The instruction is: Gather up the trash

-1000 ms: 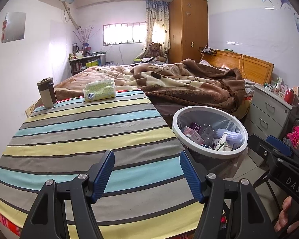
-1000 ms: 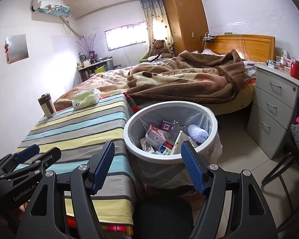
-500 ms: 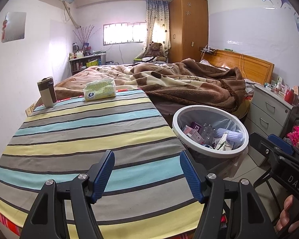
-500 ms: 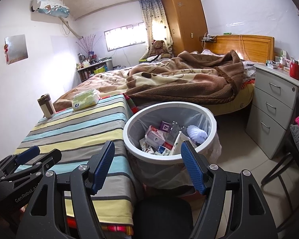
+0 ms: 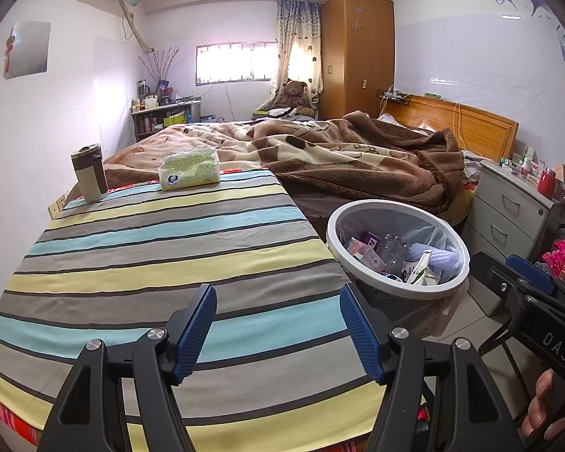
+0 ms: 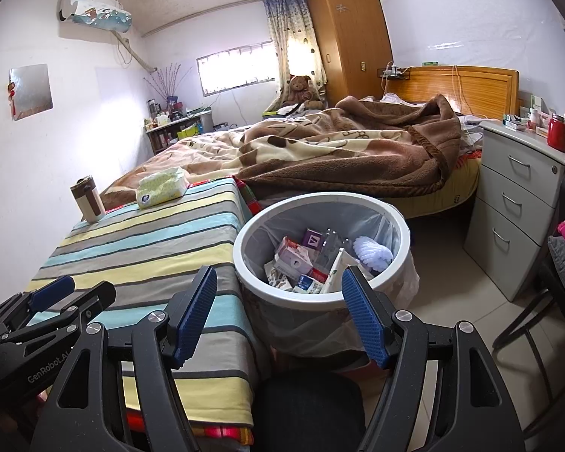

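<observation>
Apparently we are finished: both the left gripper (image 5: 278, 324) and right gripper (image 6: 278, 307) hang released and empty, the bin (image 6: 245, 233) full, the table (image 5: 150, 248) holding no trash.

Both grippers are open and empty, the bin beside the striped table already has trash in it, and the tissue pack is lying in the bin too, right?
Not quite: the tissue pack lies on the striped table near the cup, not in the bin, as the right wrist view shows. The rest holds.
</observation>
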